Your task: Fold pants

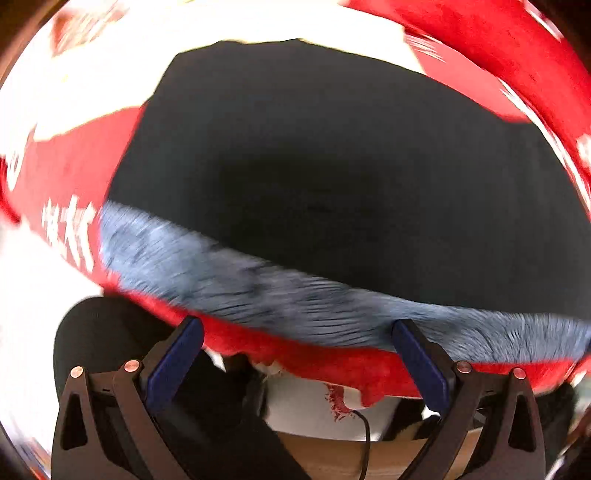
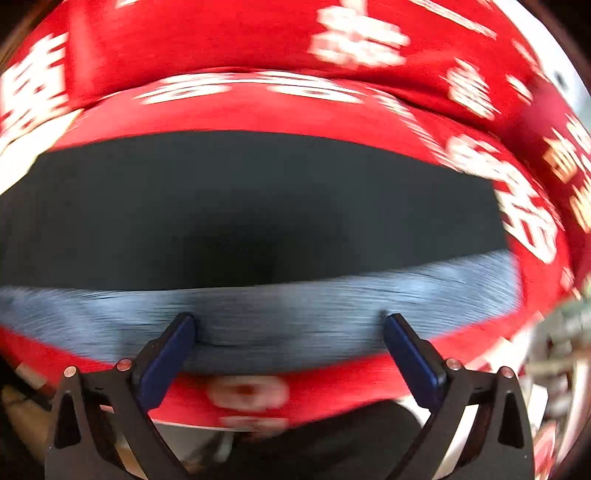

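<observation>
Both grippers, left gripper [image 1: 297, 328] and right gripper [image 2: 290, 323], hang spread and empty over the near fleecy edge of the folded black pants [image 1: 332, 166] on the red printed cloth [image 1: 480, 48]; release looks done, next likely another fold or smoothing.

Pants [image 1: 332, 166]: matt black cloth, grey fuzzy lining [image 1: 258, 295] along near edge. Cover [image 2: 258, 44]: red printed cloth, soft sheen. Fingers [image 2: 168, 362]: matt blue pads, black plastic.

Setting: kind of place not determinable. Counter draped with red cloth [image 2: 258, 33] printed in white characters; a black cable [image 1: 364, 424] is seen below its edge.
</observation>
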The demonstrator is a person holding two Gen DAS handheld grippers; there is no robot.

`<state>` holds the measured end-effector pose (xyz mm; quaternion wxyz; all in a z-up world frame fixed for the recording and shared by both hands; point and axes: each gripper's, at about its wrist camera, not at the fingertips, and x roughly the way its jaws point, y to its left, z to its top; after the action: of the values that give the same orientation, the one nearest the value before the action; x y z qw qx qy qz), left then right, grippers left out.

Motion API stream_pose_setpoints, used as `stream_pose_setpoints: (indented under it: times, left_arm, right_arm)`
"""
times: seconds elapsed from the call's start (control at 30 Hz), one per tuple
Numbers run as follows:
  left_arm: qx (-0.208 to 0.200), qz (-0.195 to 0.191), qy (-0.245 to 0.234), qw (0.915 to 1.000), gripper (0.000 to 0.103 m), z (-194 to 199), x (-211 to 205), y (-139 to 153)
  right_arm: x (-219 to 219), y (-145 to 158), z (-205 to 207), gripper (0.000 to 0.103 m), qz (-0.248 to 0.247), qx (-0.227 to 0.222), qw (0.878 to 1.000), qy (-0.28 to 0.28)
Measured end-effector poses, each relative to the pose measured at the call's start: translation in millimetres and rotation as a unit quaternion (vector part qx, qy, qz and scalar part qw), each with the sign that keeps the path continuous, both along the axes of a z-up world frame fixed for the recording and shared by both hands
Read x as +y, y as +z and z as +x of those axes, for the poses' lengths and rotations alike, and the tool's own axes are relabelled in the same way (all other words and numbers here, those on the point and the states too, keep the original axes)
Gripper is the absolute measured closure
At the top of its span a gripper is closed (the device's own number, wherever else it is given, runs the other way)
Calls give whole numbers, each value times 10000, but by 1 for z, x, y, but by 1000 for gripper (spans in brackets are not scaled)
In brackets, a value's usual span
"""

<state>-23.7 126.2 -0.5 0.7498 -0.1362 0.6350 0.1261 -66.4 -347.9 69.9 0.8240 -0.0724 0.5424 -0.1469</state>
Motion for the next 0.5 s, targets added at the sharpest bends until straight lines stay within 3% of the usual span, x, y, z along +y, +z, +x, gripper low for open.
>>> stream_pose_setpoints:
  times: [0.07,0.13,0.2,0.27,0.33,0.4,0.47,0.5]
  left_arm:
    - [-69,164,66,9998,1,-2,1,9]
    - [-255,289,-172,9991,1,2,-22,24]
    - [-522,167,-719,9959,0,7,-63,41]
    - [-755,273,-1389,9870,0,18,-107,53]
    - [-852,443,-1883,9774,0,27,-137,54]
    - [-714,631,-2092,9732,0,41,-155,48]
    - [-474,538,-1954,9781,0,47,-148,35]
    - [-428,168,-1752,9835,0,49,-134,31]
  right_arm:
    - [-16,9,0,2,-192,-78,9993,-307]
    - [-11,27,0,2,-58,-510,9983,-262]
    - [16,41,-2,2,318,-1064,9938,95]
    - [54,43,-2,2,826,-1299,9850,779]
    - [100,31,4,2,916,-965,9790,1543]
    - [135,9,12,2,605,-571,9747,2076]
    - [140,-5,16,2,546,-354,9723,2245]
    - [130,-12,20,2,547,-192,9743,2179]
